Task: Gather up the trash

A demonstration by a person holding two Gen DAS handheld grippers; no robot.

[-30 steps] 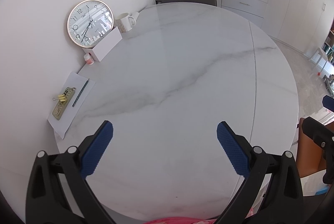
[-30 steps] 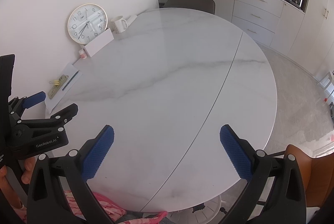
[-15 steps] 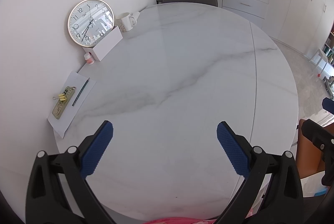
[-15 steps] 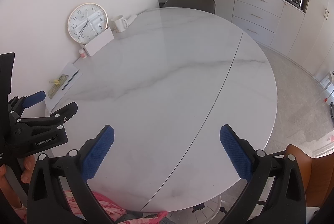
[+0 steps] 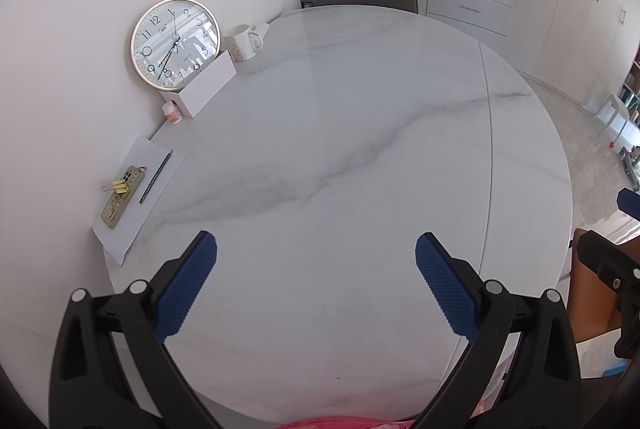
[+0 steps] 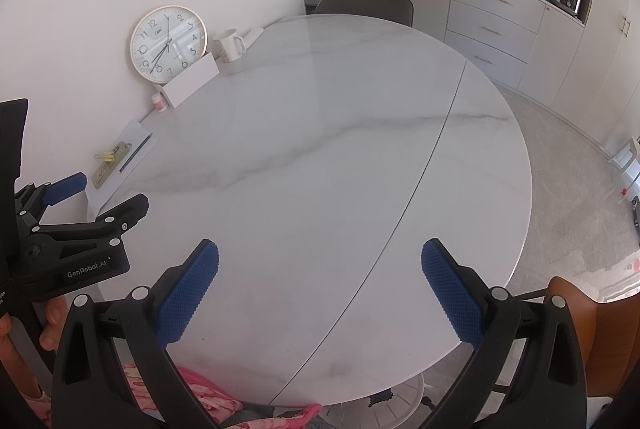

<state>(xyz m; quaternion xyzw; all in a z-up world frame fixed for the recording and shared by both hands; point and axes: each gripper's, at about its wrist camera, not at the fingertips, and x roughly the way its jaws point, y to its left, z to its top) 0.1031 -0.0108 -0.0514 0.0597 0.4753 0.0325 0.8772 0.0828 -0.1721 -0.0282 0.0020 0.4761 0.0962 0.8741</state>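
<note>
almost nothing has changed over the last second: both views sit a hair differently, and i'm still holding the left gripper [image 5: 316, 279] and right gripper [image 6: 320, 283] above the near edge of the marble table [image 5: 360, 133], jaws spread wide, nothing between them. to me that means collecting hasn't begun. i can't see any obvious trash; the tabletop carries only things along the wall: a clock [image 5: 175, 43], white box [image 5: 200, 85], mug [image 5: 240, 43], small bottle [image 5: 172, 113], and a paper sheet [image 5: 136, 197] with a pen and clips. whether any counts as trash i can't tell, and no bin shows in either view
</note>
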